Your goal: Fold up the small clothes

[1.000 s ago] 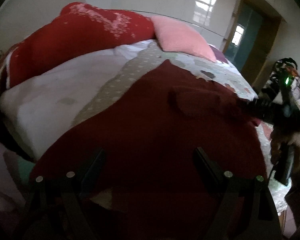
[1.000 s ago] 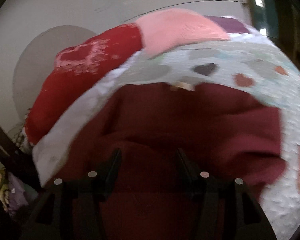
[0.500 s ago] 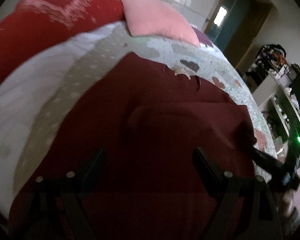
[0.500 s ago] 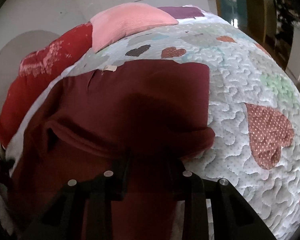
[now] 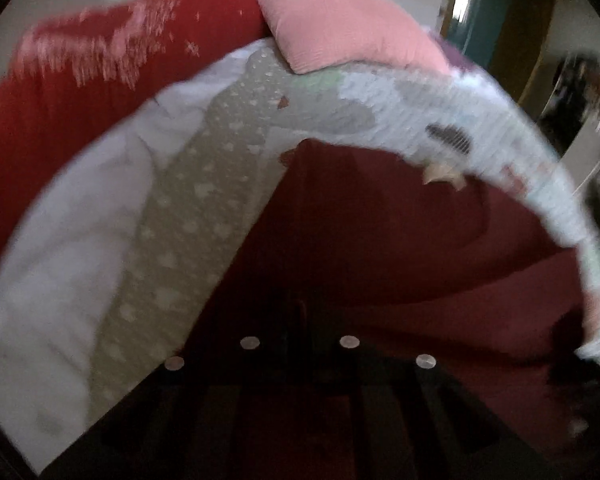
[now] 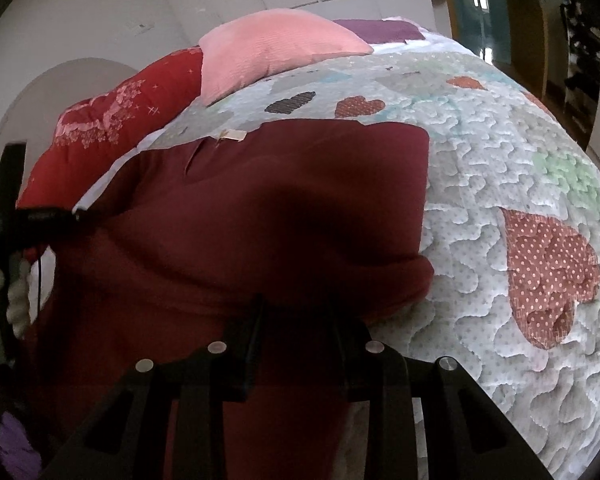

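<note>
Dark red cloth, a small garment (image 6: 268, 208), lay spread on the quilt (image 6: 500, 168) of a bed, near the front edge. A pink pillow (image 6: 272, 48) and a red blanket (image 6: 112, 120) sat at the far end. The right gripper (image 6: 296, 312) was pinched tight on the near hem, which bunched up into a roll. The left gripper (image 5: 300, 320) looked pinched on the cloth too (that picture was dark and smeary, so I could only guess at the cloth between its fingers). The garment looked soft, light and floppy, so it would sag if lifted by one spot. Two corners or the hem looked like the best places to hold it.
</note>
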`<state>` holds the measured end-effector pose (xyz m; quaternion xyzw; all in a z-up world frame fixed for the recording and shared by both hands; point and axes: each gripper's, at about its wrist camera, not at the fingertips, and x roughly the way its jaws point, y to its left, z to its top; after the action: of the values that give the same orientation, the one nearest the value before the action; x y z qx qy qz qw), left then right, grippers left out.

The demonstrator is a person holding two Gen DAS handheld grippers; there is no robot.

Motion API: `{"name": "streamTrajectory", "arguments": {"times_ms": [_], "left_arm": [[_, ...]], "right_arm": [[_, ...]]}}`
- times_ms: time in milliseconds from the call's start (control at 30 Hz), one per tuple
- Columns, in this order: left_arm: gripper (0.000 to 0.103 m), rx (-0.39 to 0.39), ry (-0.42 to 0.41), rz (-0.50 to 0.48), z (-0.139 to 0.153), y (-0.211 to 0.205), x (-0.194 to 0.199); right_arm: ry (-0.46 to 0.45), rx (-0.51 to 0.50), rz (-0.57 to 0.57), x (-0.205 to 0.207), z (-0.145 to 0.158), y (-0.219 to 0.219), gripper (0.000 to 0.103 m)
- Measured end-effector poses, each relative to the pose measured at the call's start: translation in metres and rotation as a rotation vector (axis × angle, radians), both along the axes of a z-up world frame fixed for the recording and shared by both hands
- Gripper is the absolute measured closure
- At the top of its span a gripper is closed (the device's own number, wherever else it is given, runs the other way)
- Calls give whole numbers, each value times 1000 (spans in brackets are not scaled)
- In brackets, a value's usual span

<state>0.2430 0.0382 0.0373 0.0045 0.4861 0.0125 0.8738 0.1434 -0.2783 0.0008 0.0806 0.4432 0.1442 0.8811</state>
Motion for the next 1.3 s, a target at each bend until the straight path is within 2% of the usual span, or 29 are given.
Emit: {"name": "streamTrajectory", "arguments": {"times_ms": [67, 233, 300, 333, 400, 467, 567, 700, 767, 867, 1067, 1300], "left_arm": [[91, 45, -12, 1, -4, -2, -4], [85, -137, 17, 53, 1, 24, -25], [84, -157, 10, 66, 9, 27, -42], [81, -156, -3, 69, 14, 28, -53], [64, -120, -54, 73, 29, 28, -83], [58, -85, -102, 79, 40, 23, -116], [56, -88, -130, 86, 48, 15, -156], [54, -145, -147, 87, 52, 0, -200], [49, -169, -159, 82, 53, -10, -220], [48, -167, -156, 49, 53, -25, -239], [48, -153, -161, 0, 60, -42, -261], [46, -145, -180, 10, 63, -39, -268]], "right_arm": [[-16, -14, -1, -2, -1, 2, 72], [-38, -65, 11, -4, 0, 9, 70], [-36, -74, 20, -4, 1, 10, 65], [-34, -83, 23, -4, 1, 12, 65], [-33, -105, 1, -9, 7, 14, 65], [-51, -104, -38, -20, 15, 16, 61], [-76, -96, -71, -43, 26, 19, 55], [-86, -75, -102, -76, 35, 23, 44], [-75, -66, -104, -92, 35, 26, 44], [-70, -69, -100, -111, 36, 31, 44], [-96, -95, -75, -136, 45, 43, 42], [-108, -109, -61, -148, 51, 50, 40]]}}
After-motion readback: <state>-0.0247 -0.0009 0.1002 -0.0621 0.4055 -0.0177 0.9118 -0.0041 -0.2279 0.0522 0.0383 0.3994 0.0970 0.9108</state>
